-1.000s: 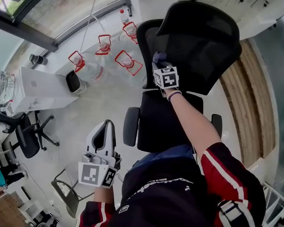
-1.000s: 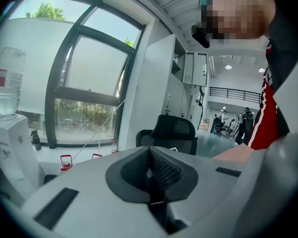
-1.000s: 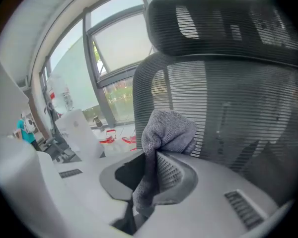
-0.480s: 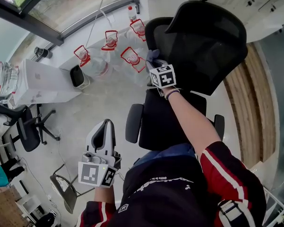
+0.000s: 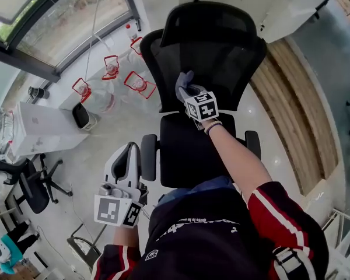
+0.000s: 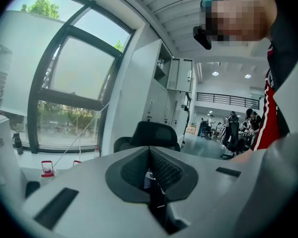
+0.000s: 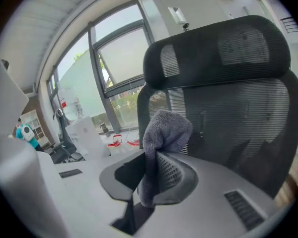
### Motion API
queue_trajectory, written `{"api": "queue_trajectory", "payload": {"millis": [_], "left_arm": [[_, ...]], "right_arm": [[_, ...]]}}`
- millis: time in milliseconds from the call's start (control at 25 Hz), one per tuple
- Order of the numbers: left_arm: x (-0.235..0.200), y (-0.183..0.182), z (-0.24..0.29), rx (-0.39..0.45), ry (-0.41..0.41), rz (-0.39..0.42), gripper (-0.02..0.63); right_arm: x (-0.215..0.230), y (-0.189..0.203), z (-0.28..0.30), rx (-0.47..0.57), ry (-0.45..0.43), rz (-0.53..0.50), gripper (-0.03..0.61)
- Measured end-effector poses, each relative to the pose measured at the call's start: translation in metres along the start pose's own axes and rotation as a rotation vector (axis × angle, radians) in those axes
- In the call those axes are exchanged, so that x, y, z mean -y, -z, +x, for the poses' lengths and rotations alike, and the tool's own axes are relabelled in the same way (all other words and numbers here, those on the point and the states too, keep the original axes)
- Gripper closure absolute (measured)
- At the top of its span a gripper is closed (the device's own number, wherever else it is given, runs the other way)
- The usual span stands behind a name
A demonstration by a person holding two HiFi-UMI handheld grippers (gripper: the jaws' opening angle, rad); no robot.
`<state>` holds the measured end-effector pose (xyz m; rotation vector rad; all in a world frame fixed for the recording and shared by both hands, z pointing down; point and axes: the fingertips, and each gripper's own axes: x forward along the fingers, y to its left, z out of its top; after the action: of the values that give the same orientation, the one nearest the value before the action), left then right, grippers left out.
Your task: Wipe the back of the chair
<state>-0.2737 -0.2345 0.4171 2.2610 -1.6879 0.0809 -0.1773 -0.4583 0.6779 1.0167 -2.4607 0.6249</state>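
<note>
Head view: right claw (image 5: 186, 95), clenched on a grey cloth (image 5: 183, 81), is at the chair's mesh back (image 5: 221, 57), 12 o'clock; left claw (image 5: 130, 156), pressed together and empty, hangs at 7 o'clock.

He's in a black top (image 5: 198, 232) with white lettering, red sleeves (image 5: 275, 213) striped white, a thin band (image 5: 213, 126) at the right wrist. The pale grey left tool (image 5: 127, 159) and right tool (image 5: 186, 91) each carry a black-and-white marker cube (image 5: 202, 105).
</note>
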Motion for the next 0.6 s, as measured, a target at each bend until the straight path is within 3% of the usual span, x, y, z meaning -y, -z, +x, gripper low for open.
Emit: {"api": "queue_trajectory", "payload": {"millis": [320,600], "left_arm": [[0.090,0.011,0.039,-0.020,0.166,0.016,0.589],[0.131,0.016,0.056,-0.043,0.217,0.031,0.589]], "right_arm": [[0.118,0.048,-0.107,-0.006,0.191,0.082,0.515],[0.208,0.114,-0.170,-0.081,0.349,0.153,0.515]]}}
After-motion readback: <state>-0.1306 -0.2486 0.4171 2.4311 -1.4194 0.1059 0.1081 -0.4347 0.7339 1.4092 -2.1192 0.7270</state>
